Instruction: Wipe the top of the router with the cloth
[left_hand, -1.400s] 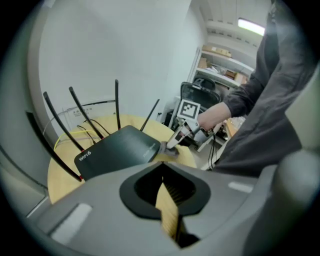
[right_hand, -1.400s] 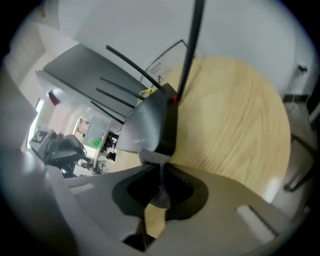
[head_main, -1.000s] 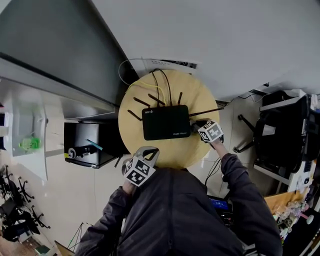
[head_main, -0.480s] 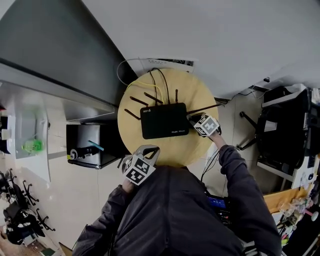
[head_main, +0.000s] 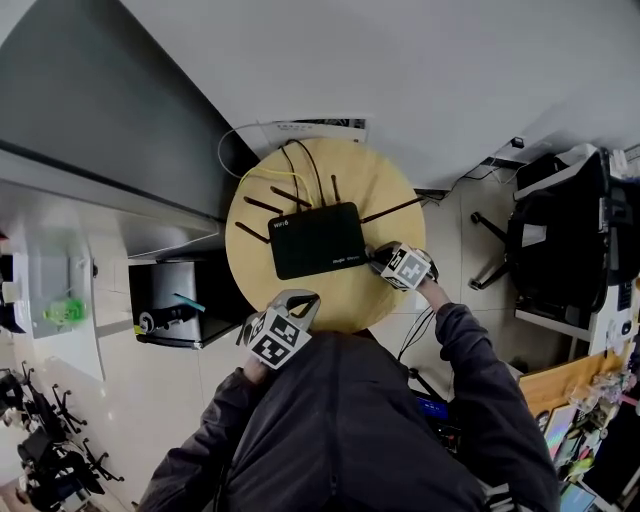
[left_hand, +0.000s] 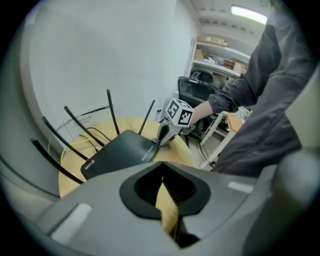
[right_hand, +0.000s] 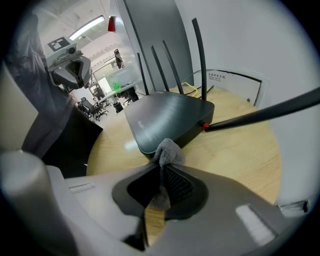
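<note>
The right gripper (right_hand: 162, 162) had its jaws pressed together on a small grey cloth (right_hand: 168, 149), a bunched tuft of which stood out past the tips. That tuft sat right at the near right corner of the router (right_hand: 165, 117), at about the level of its top edge; whether it was already touching the casing could not be settled from the views. From those tips the black router stretched ahead and off to the left, its long axis running roughly across the person's front, with the antennas (right_hand: 199, 55) rising along the far edge. So a wipe would probably have to carry the cloth up onto the flat top and then leftward along that length.

In the head view the right gripper (head_main: 383, 262) was the one at the router (head_main: 317, 240), the forearm reaching in from the right over the round wooden table (head_main: 330, 305). The left gripper (head_main: 296, 304) hung back at the table's near edge, close to the body and well short of the router; its own view showed the jaws (left_hand: 163, 187) drawn together on nothing, pointed toward the router's near side.
</note>
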